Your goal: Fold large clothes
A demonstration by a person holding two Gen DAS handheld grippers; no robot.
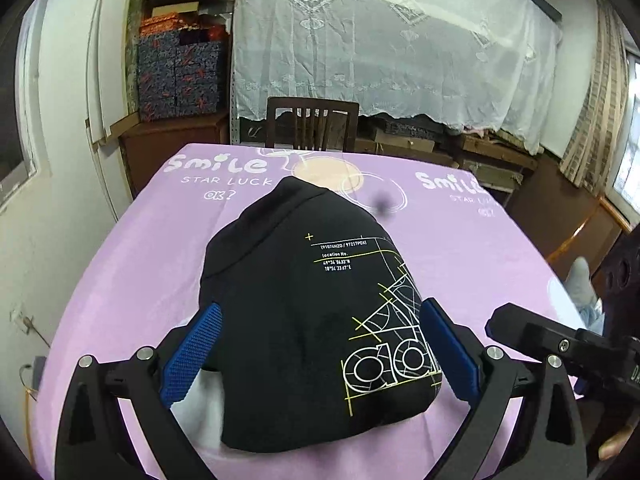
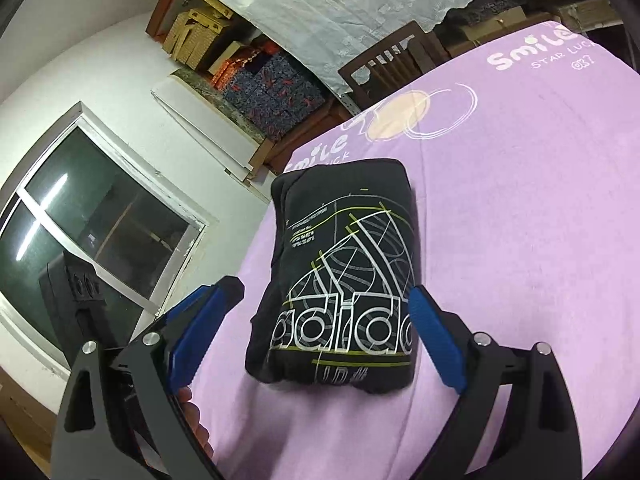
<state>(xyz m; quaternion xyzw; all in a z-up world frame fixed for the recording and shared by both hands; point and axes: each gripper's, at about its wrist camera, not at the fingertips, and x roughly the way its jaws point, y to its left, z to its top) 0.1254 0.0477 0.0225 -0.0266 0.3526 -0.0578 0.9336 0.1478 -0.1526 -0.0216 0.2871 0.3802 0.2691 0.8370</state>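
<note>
Left tongs [image 1: 320,354]: blue-padded jaws spread wide apart, empty; they hover low over the near end of the folded garment, one pad seen off each side of the bundle.
Black sweatshirt [image 1: 316,320]: folded into a compact, thick bundle, lying flat near the middle of the bench; white and yellow line-drawn logo print faces up, with small lettering above it. In the right wrist view the same bundle [image 2: 344,276] lies lengthwise away from the camera.
Purple sheet [image 1: 132,280]: covers the bench under the sweatshirt; white "Smile STAR LUCK" print and a pale round motif lie beyond the bundle.
Right tongs [image 2: 324,334]: jaws likewise wide apart, holding nothing, poised just above the near end of the sweatshirt; in the left wrist view its black body [image 1: 560,344] shows just to the right of the bundle.
Wooden chair [image 1: 312,126]: stands at the far edge of the bench.
White lace cloth [image 1: 392,48]: hangs over the shelving behind the chair.
</note>
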